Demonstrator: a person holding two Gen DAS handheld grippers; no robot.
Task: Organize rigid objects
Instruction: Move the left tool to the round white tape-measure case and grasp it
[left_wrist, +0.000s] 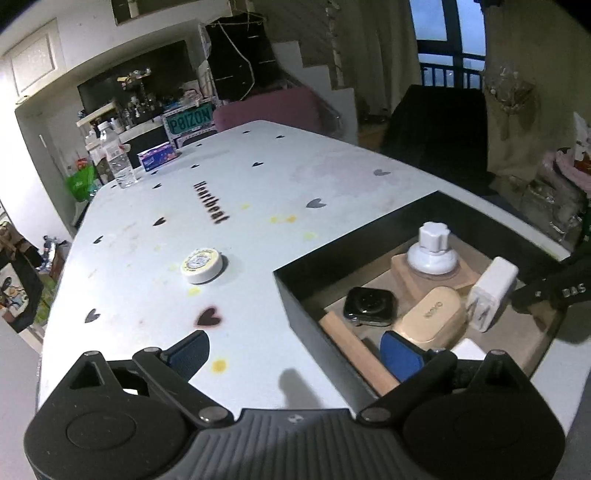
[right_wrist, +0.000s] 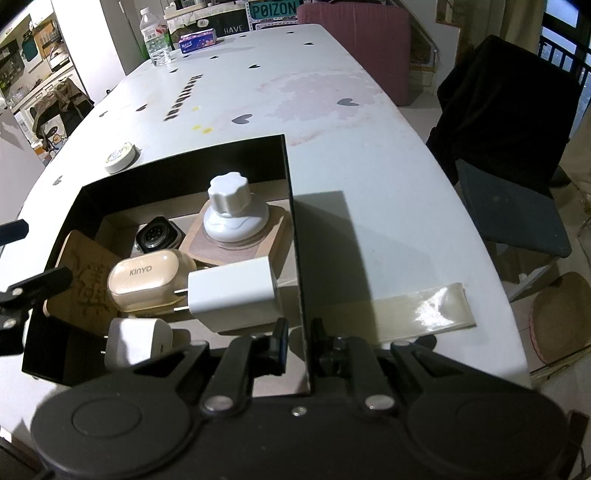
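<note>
A: How do the left gripper's (left_wrist: 295, 354) jaws stand?

B: Wide apart and holding nothing. One blue pad (left_wrist: 190, 354) hangs over the worktop (left_wrist: 258, 177), the other over the near corner of the black box (left_wrist: 295, 295), so the box wall runs between them.

A: And the round white tin (left_wrist: 202, 265)?

B: On the worktop ahead of the left jaws, a little toward the left pad, outside the box and apart from its wall.

A: The right gripper (right_wrist: 299, 343)?

B: Its jaws are drawn narrow and pinch the box's right-hand wall (right_wrist: 295, 236); one finger sits inside, the other outside.

A: What lies in the box?

B: Just ahead of the inner finger, a white charger (right_wrist: 232, 295) with its prongs toward the beige KINYO case (right_wrist: 147, 280), which it touches. A smaller white plug (right_wrist: 136, 341) lies nearer, left of the jaws. Beyond them sits a white knobbed suction cup (right_wrist: 234, 214) on a wooden block (right_wrist: 273, 243), with a black watch body (right_wrist: 159, 240) beside it. A flat wooden piece (right_wrist: 81, 280) leans at the far left.

A: Anything outside the wall?

B: A strip of clear tape (right_wrist: 417, 306) on the worktop, right of the jaws.
</note>
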